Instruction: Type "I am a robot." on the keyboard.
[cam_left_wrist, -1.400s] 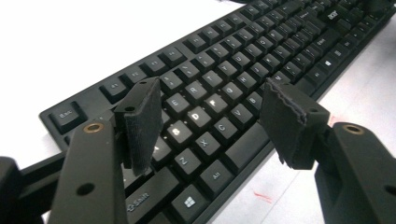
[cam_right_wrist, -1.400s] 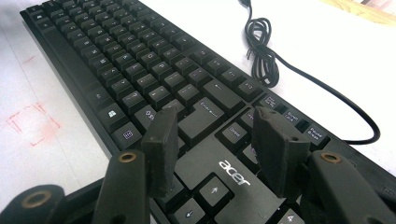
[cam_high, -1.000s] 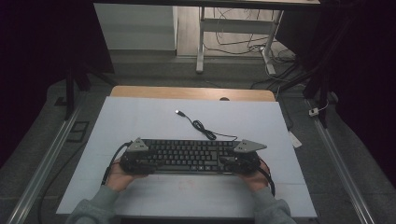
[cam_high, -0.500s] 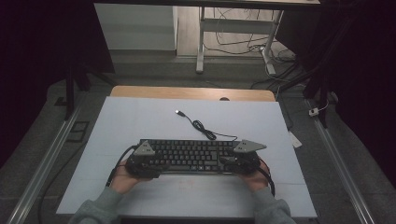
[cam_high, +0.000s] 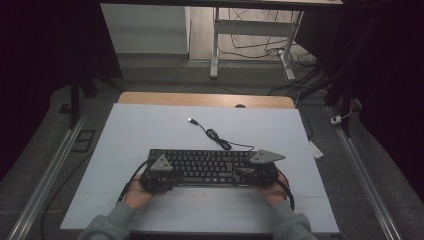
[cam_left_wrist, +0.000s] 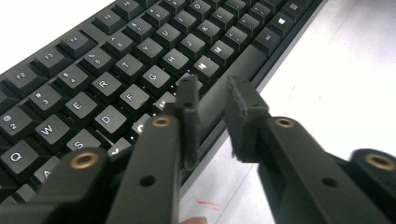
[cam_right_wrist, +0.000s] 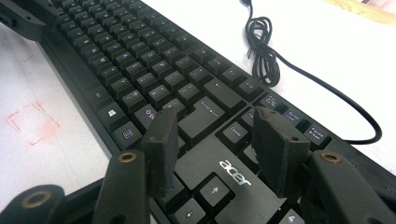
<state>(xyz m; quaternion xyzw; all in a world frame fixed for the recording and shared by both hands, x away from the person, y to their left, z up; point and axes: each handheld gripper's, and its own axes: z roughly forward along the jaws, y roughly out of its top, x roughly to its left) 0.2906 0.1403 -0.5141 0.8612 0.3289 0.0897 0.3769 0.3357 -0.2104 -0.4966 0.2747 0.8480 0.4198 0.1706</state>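
Note:
A black keyboard (cam_high: 205, 165) lies across the near middle of the white mat (cam_high: 150, 130). Its cable (cam_high: 215, 136) coils behind it and ends in a USB plug (cam_high: 191, 120). My left gripper (cam_high: 172, 178) is at the keyboard's left front corner. In the left gripper view its jaws (cam_left_wrist: 212, 100) have just been closing and stand narrow, clamped across the spacebar and front edge of the keyboard (cam_left_wrist: 116, 70). My right gripper (cam_high: 245, 176) rests at the right end. Its jaws (cam_right_wrist: 215, 135) stand wide apart over the keyboard (cam_right_wrist: 140, 56) by the logo, gripping nothing.
The mat covers a wooden table whose bare edge (cam_high: 205, 99) shows at the back. Metal rails (cam_high: 45, 185) run along both sides. A small white object (cam_high: 315, 149) lies off the mat's right edge. Faint red marks (cam_right_wrist: 32, 121) are drawn on the mat.
My left gripper has shifted a little to the right along the keyboard's front edge. The right gripper and the keyboard have stayed put.

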